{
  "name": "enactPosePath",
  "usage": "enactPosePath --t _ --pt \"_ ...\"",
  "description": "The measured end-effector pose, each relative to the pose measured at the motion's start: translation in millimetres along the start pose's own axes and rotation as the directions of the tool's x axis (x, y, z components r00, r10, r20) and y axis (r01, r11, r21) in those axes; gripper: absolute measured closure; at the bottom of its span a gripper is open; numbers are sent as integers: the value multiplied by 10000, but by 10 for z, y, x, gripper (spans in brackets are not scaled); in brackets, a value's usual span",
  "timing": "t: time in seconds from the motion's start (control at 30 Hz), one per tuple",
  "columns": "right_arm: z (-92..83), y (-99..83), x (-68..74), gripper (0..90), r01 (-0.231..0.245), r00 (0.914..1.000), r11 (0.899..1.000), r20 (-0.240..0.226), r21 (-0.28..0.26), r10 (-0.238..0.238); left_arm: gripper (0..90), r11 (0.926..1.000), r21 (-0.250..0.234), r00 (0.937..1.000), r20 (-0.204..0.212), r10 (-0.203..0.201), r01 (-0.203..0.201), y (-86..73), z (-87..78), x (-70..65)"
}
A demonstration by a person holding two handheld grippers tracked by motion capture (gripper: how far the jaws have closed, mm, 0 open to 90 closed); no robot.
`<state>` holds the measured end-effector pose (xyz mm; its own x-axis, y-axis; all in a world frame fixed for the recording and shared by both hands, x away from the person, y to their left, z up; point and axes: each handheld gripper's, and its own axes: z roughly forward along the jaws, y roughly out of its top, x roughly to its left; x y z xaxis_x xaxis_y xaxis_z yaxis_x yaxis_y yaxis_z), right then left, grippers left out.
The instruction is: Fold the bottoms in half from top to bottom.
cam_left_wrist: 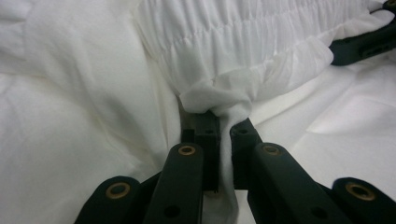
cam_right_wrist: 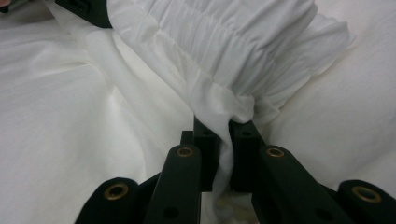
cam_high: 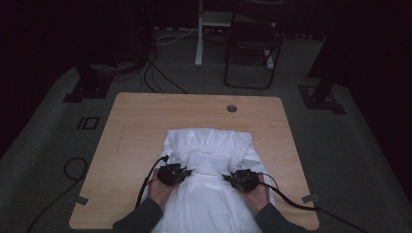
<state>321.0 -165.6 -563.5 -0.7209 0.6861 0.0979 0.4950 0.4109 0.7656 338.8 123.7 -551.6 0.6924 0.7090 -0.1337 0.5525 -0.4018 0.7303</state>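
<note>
A white garment is being spread on the wooden counter, reaching past its near edge. Its gathered band is being gripped at the left end by the left gripper and at the right end by the right gripper. Beyond the garment, a chair is standing on the floor.

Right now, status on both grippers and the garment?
Left gripper shut on white garment, at gathered band. Right gripper shut on band's other end. Nothing in the way.
</note>
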Motion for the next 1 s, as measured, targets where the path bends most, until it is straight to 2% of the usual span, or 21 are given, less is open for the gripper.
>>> enactPosePath --t 0.13,0.23,0.3,0.5,0.67,0.77,0.87,0.93,1.0 --pt "108 77 -144 836 -132 9994 9998 314 -161 137 858 9999 -81 9996 -257 126 -128 128 112 98" --pt "188 164 -261 835 -275 9983 9994 517 -217 286 856 9998 -196 9991 -414 0 -8 221 199 190" --pt "243 225 -338 834 -375 9972 9990 644 -246 390 853 9997 -229 9985 -539 93 -106 266 245 232" --pt "420 434 -535 833 -411 9934 9990 1060 -188 428 849 9995 -122 9949 -977 264 -278 468 386 413" --pt "575 612 -718 832 -642 9887 9978 1342 -187 662 847 9997 -93 9911 -1316 196 -210 646 516 591" --pt "649 682 -822 832 -1017 9845 9942 1399 -337 1055 847 9999 -107 9894 -1454 -31 16 729 579 673" --pt "703 737 -883 835 -1304 9801 9905 1448 -434 1354 851 9998 -36 9880 -1536 -176 172 783 602 706" --pt "703 750 -890 842 -1180 9823 9921 1411 -425 1229 863 9997 -54 9885 -1491 -239 234 802 566 699" --pt "637 763 -890 852 -1236 9830 9903 1284 -640 1310 868 9991 -319 9907 -1326 -310 270 815 475 663"
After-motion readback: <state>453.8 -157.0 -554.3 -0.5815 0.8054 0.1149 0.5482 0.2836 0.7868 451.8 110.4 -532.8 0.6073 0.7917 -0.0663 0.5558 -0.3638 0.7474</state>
